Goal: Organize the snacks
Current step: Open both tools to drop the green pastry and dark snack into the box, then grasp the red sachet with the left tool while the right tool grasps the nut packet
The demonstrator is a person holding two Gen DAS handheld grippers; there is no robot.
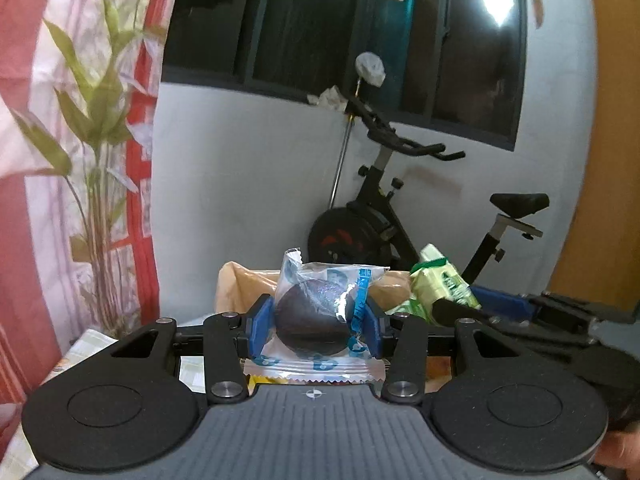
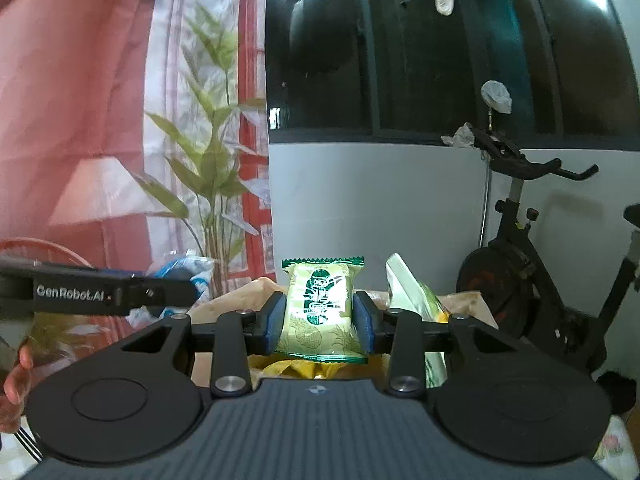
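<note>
Two snacks carried over the bag

The left tool (image 1: 314, 330) grips a clear-wrapped dark cookie (image 1: 314, 320), the right tool (image 2: 319, 316) an upright green packet (image 2: 319, 308); the brown bag (image 1: 236, 284) lies just ahead, below both.

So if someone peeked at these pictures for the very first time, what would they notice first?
Probably the two snacks held up in the middle. The left gripper squeezes a clear packet with a round dark cookie, and the right gripper squeezes a green-and-cream snack packet. Behind them, a black exercise bike stands against the pale wall under a dark window, with a leafy-patterned red curtain at the left.
</note>
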